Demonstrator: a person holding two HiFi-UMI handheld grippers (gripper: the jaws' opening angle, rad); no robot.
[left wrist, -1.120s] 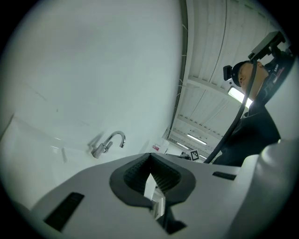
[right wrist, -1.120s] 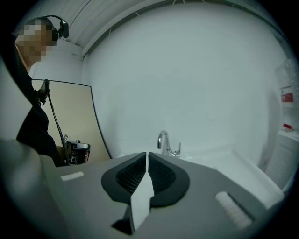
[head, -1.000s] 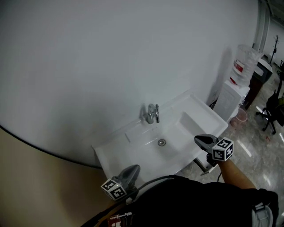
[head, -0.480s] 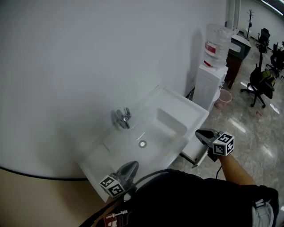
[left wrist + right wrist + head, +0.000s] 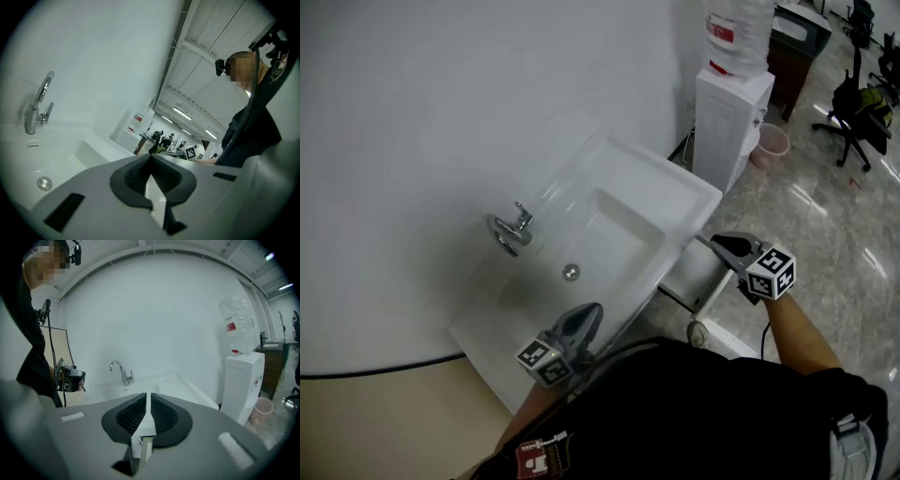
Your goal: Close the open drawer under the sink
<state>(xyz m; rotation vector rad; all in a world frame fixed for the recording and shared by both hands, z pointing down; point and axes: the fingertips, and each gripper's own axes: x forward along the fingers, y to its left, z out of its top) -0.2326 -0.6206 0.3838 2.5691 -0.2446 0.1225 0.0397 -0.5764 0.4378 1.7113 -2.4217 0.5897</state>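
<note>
My right tongs [image 5: 719, 242], shut and empty, hover beside the open drawer [image 5: 692, 270] under the sink [image 5: 675, 192], closed for pushing, I judge; left tongs [image 5: 592, 313], also shut, idle.

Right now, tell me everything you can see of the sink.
The sink is a white, glossy, ceramic-looking slab with a rectangular basin sunk into it and a flat ledge along the back. It sits against a white wall. A chrome faucet stands on the ledge, and a round metal drain sits in the basin floor; nothing else lies inside. The shut left tool hovers at its front edge; contact cannot be told. A white drawer juts out beneath that edge.
</note>
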